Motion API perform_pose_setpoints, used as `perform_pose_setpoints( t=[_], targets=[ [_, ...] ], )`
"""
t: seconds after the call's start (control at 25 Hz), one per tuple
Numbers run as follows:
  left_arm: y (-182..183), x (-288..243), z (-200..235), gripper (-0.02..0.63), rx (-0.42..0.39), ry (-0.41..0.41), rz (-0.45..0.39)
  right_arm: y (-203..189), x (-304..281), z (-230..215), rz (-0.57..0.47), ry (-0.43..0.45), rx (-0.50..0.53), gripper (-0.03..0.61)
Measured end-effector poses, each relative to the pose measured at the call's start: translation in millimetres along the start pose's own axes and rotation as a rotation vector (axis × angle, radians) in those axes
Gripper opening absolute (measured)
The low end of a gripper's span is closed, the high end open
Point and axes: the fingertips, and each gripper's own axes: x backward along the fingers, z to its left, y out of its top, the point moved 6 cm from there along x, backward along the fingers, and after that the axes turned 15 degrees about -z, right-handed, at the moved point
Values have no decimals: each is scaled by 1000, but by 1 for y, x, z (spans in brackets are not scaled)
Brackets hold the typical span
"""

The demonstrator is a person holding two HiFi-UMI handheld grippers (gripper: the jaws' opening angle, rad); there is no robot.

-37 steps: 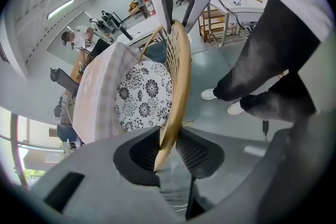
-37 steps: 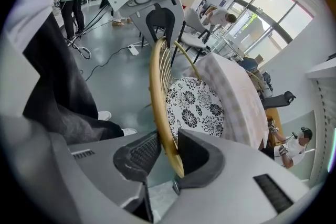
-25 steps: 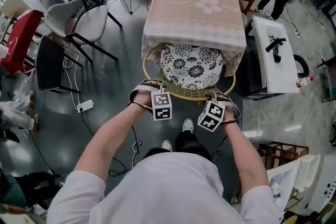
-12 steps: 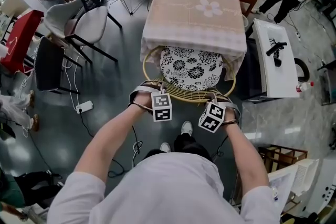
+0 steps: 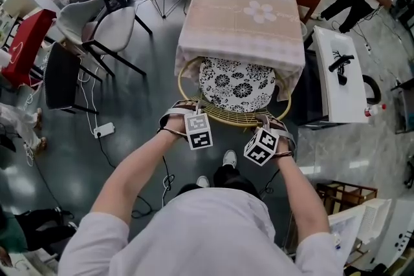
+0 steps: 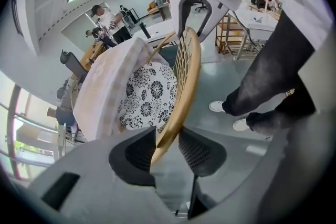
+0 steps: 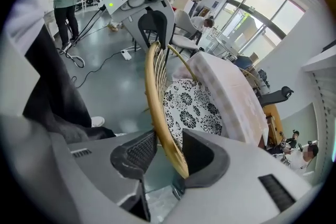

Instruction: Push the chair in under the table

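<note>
A rattan chair [image 5: 233, 118] with a black-and-white flowered cushion [image 5: 236, 82] stands with its seat partly under the table [image 5: 242, 13], which has a pink cloth. My left gripper [image 5: 187, 112] straddles the left part of the chair's curved back rim [image 6: 186, 76]. My right gripper [image 5: 273, 127] straddles the right part of the rim [image 7: 155, 97]. Both pairs of jaws have just been opening. The rim sits between the pads of the left gripper [image 6: 167, 134] and of the right gripper [image 7: 169, 141], with a gap showing beside it in each.
Grey chairs [image 5: 103, 22] and a black one stand to the left, with a power strip [image 5: 103, 131] and cables on the floor. A white bench [image 5: 343, 71] is close on the right, a wooden crate [image 5: 346, 194] nearer. My shoes [image 5: 231, 157] are behind the chair. People are at the back.
The chair and both hands stay where they were. Only the people at the back of the room have moved about.
</note>
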Motion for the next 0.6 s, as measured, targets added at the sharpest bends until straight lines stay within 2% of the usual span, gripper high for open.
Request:
perform_pose_setpoints(
  t=[0.2,0.32,0.48,0.6],
  targets=[
    [3,13,-4,126,28,76,-43,6,12,2,-23,-58,-48,133],
    [6,26,-5,126,82,130,-84,11,22,3,-47,-107,-116,132],
    [23,45,-6,124,194,186,-197,23,38,4,-110,-180,-264,121],
    [36,59,-11,123,327,199,-289,36,52,5,-167,-239,-398,103]
  ],
)
